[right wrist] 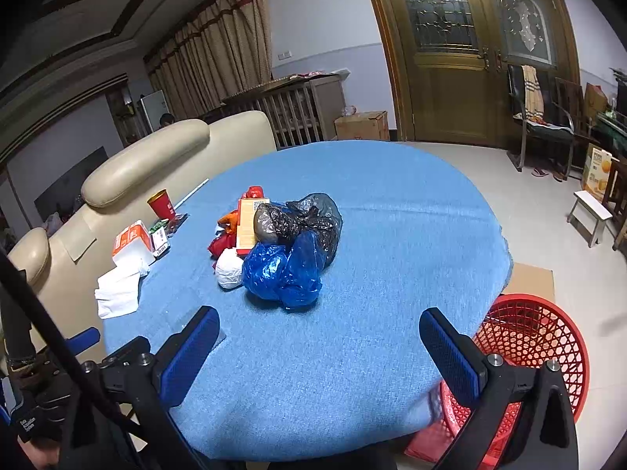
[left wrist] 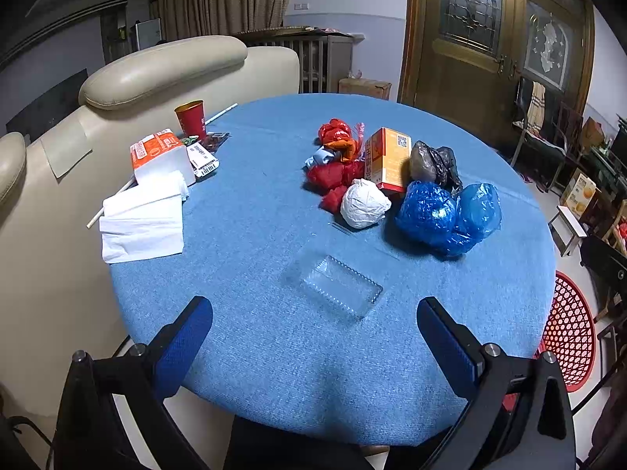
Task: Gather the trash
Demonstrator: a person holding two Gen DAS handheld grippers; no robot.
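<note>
A heap of trash lies mid-table: blue plastic bags (left wrist: pixel 446 213) (right wrist: pixel 282 270), a dark bag (left wrist: pixel 433 164) (right wrist: pixel 309 219), a white wad (left wrist: pixel 364 203) (right wrist: pixel 229 268), red wrappers (left wrist: pixel 335 174) and an orange carton (left wrist: pixel 388 158) (right wrist: pixel 249 223). A clear plastic lid (left wrist: pixel 337 286) lies flat nearer me. My left gripper (left wrist: pixel 313 337) is open and empty above the table's near edge, just short of the lid. My right gripper (right wrist: pixel 319 346) is open and empty over the near right part of the table.
The round table has a blue cloth (left wrist: pixel 274 372) (right wrist: pixel 392 215). At its left edge are tissues (left wrist: pixel 143 219), a tissue pack (left wrist: pixel 160 154), a red cup (left wrist: pixel 192 117) and a straw. A red mesh basket (right wrist: pixel 537 344) (left wrist: pixel 570 329) stands on the floor at right. A beige sofa (left wrist: pixel 164 66) is behind.
</note>
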